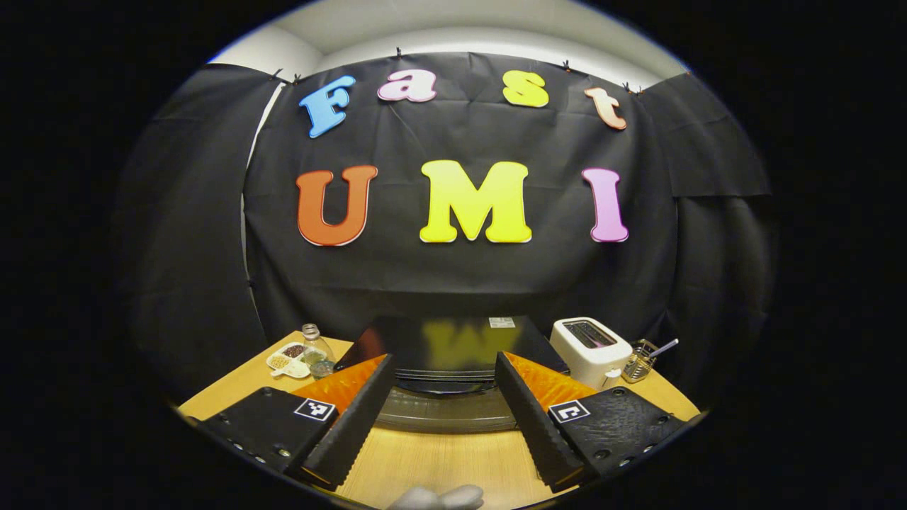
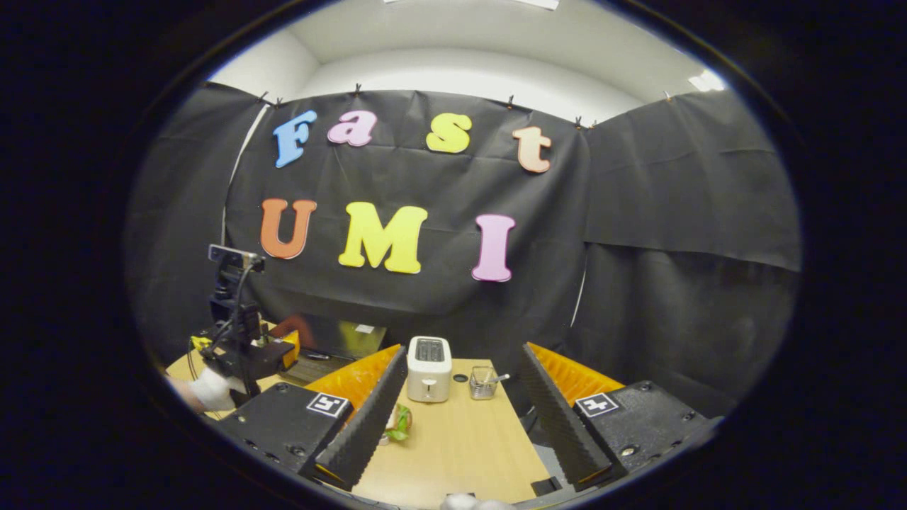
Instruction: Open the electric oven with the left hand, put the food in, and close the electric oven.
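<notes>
glossy black oven (image 1: pixel 443 343) – ribbed left gripper (image 1: pixel 445 418) fingers (image 1: pixel 354 418) spread wide

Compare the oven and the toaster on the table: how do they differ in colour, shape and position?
The oven is black with a glossy flat top; the toaster is white with a slot on top. The oven is wide and low, the toaster narrow and taller for its width. The oven sits straight ahead of the left gripper, whose fingers are open; the toaster stands off to its side. Both rest on the wooden table.
</notes>
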